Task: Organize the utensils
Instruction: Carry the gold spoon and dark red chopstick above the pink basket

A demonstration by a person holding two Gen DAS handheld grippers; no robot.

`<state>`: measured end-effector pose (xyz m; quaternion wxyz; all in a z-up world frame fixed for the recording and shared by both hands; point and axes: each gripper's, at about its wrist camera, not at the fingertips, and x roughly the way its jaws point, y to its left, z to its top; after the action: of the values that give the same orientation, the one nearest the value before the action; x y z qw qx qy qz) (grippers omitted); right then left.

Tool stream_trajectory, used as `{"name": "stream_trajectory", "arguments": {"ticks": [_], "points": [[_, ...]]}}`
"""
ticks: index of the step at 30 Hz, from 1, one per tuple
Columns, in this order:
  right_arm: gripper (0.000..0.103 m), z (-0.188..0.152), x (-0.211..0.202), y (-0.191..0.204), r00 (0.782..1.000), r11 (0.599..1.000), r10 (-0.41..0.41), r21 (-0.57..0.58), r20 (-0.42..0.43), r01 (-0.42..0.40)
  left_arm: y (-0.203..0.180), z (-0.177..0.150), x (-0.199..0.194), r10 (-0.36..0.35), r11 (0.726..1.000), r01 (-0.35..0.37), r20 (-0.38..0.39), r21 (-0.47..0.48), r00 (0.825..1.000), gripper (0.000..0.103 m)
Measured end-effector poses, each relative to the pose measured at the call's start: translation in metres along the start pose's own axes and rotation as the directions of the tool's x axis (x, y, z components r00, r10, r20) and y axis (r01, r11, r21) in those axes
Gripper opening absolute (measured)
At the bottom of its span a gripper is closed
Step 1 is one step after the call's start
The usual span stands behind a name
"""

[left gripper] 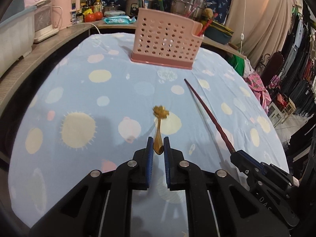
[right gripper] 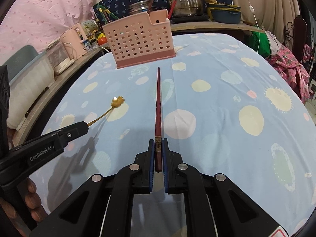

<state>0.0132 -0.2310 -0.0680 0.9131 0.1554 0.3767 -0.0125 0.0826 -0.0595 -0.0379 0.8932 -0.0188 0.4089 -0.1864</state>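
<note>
My left gripper is shut on a small gold spoon with a flower-shaped end, gripping its bowl, and holds it just above the tablecloth. The same spoon sticks out of the left gripper in the right wrist view. My right gripper is shut on a dark red chopstick that points toward the pink perforated utensil basket. In the left wrist view the chopstick runs from the right gripper toward the basket. Red utensils stand in the basket's far compartment.
The table wears a light blue cloth with pale spots. Behind it a shelf holds a pink kettle, bottles, steel pots and a blue dish. A white bin stands left; clothes hang right. A hand grips the left tool.
</note>
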Motion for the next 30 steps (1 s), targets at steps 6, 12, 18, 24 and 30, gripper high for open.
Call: {"name": "stream_trajectory", "arguments": {"ticks": [6,12,18,24,30], "points": [[0.007,0.016,-0.025,0.004,0.997,1.000,0.028,0.003,0.066,-0.028,0.008,0.015,-0.016,0.015,1.000,-0.014,0.050,-0.017,0.999,0.009],[0.007,0.038,-0.051,0.005,0.989,0.998,0.055,0.017,0.137,-0.058,0.014,0.032,-0.029,0.021,1.000,-0.020,0.098,-0.013,0.995,0.001],[0.007,0.060,-0.065,0.001,0.979,0.994,0.086,0.044,0.185,-0.096,0.017,0.044,-0.035,0.025,1.000,-0.025,0.127,-0.001,0.992,0.001],[0.007,0.087,-0.073,0.001,0.967,0.991,0.108,0.048,0.232,-0.122,0.014,0.063,-0.046,0.025,0.999,-0.030,0.163,0.029,0.986,0.001],[0.007,0.124,-0.080,0.000,0.953,0.991,0.119,0.030,0.280,-0.132,0.013,0.096,-0.056,0.013,0.998,-0.024,0.205,0.053,0.979,0.001]]}}
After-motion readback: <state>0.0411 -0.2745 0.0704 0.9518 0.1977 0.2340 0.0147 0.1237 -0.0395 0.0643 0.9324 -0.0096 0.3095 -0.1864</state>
